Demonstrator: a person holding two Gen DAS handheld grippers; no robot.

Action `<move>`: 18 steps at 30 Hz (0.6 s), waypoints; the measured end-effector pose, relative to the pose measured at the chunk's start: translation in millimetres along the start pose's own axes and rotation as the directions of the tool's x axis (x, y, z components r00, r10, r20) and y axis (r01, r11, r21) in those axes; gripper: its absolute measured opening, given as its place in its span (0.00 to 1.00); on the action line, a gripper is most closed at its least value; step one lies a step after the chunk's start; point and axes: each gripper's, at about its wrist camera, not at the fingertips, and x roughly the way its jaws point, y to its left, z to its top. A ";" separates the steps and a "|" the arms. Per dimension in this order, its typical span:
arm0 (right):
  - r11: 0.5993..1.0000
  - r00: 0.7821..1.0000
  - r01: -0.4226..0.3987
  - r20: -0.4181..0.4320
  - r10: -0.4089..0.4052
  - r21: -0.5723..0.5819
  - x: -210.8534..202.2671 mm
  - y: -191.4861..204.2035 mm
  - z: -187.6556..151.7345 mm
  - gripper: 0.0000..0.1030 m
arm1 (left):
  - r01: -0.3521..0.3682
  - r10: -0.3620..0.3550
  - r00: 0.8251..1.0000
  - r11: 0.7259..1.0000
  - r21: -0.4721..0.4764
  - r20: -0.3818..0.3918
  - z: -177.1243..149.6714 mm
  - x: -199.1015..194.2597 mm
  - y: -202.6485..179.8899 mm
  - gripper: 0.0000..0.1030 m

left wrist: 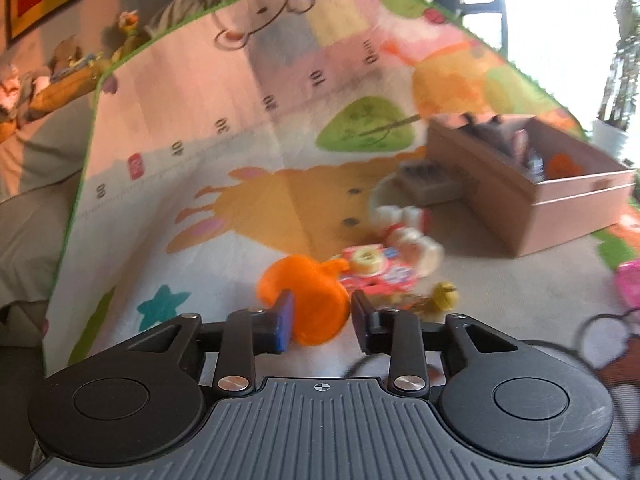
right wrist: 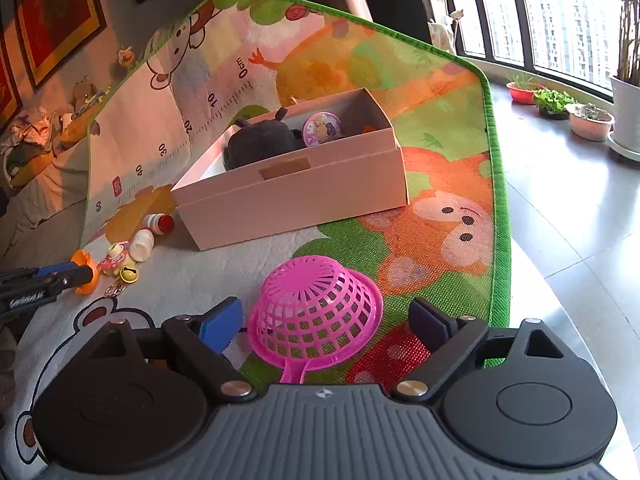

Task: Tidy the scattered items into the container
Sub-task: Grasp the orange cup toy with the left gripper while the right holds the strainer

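Two grippers in play. Your right gripper [right wrist: 326, 322] stands wide open, its pads on either side of the pink basket [right wrist: 316, 308], which lies upside down on the play mat [right wrist: 440, 128] with its handle pointing near; neither pad touches it. Your left gripper [left wrist: 322, 316] has its jaws close on either side of the orange toy [left wrist: 308, 296]; the left view is motion-blurred, so you appear to grip it, contact not confirmed. Just beyond the orange toy lie a red-and-pink packet [left wrist: 376, 272], a yellow bell [left wrist: 444, 294] and two white bottles with red caps [left wrist: 404, 232], all clustered near the left end of the cardboard box [right wrist: 296, 196]. That box sits open toward the far middle of the mat and holds a dark plush toy [right wrist: 260, 142] and a round purple item [right wrist: 322, 128]. Potted plants [right wrist: 554, 100] line the window sill, far right.
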 end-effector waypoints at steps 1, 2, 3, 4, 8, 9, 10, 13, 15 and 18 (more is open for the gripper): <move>1.000 1.000 0.002 0.002 -0.002 0.003 -0.1 -0.3 0.0 0.90 | 0.022 -0.022 1.000 1.000 0.009 0.010 0.4 -6.4 -5.0 0.33; 1.000 1.000 0.002 0.003 -0.002 0.006 -0.4 -0.8 -0.2 0.90 | 0.042 -0.043 0.999 0.999 0.020 0.016 0.6 -11.5 -10.3 0.33; 1.000 1.000 0.001 0.004 -0.001 0.009 -0.6 -1.0 -0.5 0.90 | 0.063 -0.063 0.998 0.998 0.031 0.018 0.5 -15.7 -16.0 0.33; 1.000 1.000 0.000 0.005 -0.001 0.011 -0.7 -1.3 -0.5 0.90 | 0.082 -0.083 0.996 0.996 0.044 0.019 -0.2 -19.5 -21.7 0.34; 1.000 1.000 -0.005 0.005 0.004 0.015 -0.6 -2.3 -0.4 0.91 | 0.106 -0.108 0.994 0.993 0.048 0.029 -1.1 -24.1 -27.6 0.51; 1.000 1.000 -0.006 0.005 0.006 0.017 -0.6 -2.7 -0.6 0.92 | 0.092 -0.094 0.995 0.995 0.040 0.035 -1.3 -23.1 -25.2 0.61; 1.000 1.000 -0.006 0.005 0.006 0.019 -0.7 -3.1 -0.5 0.93 | 0.070 -0.071 0.997 0.997 0.030 0.040 -1.3 -21.4 -21.5 0.66; 1.000 1.000 -0.007 0.005 0.007 0.021 -0.8 -3.1 -0.6 0.93 | 0.018 -0.019 0.999 1.000 0.012 0.038 -1.0 -12.7 -8.6 0.80; 1.000 1.000 -0.007 0.005 0.007 0.022 -0.9 -3.7 -0.4 0.93 | -0.015 0.015 0.999 1.000 0.014 0.032 0.1 -3.4 -1.5 0.85; 1.000 1.000 -0.009 0.004 0.009 0.025 -0.8 -4.4 -0.3 0.94 | -0.044 0.044 0.999 0.998 0.033 0.012 1.5 14.8 5.1 0.84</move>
